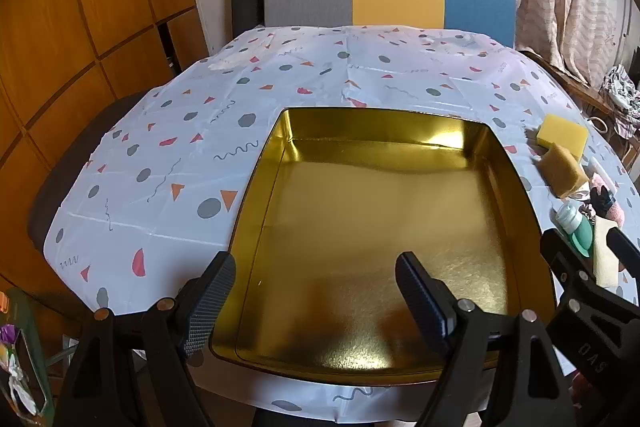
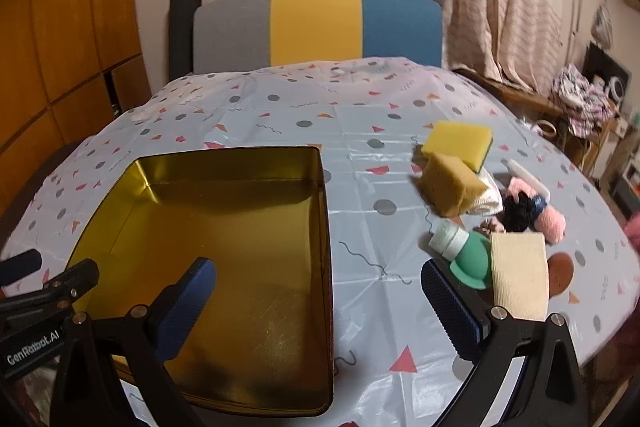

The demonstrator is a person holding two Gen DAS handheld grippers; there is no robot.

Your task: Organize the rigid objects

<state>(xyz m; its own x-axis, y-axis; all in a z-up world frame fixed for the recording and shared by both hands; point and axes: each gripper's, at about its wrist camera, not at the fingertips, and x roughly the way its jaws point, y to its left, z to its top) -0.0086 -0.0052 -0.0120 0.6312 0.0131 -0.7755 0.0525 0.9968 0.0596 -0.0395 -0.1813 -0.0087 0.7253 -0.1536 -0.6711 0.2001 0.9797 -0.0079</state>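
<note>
Both my left tongs (image 1: 316, 299) and right tongs (image 2: 320, 303) hang spread and empty over the gold tin (image 2: 224, 227); sponges (image 2: 460, 143) lie nearby on the counter (image 2: 360, 147).

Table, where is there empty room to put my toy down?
The gold tin is bare inside. The tablecloth is free left of the tin and behind it toward the chair. It is crowded right of the tin: sponges, a green bottle, a beige cloth.
</note>
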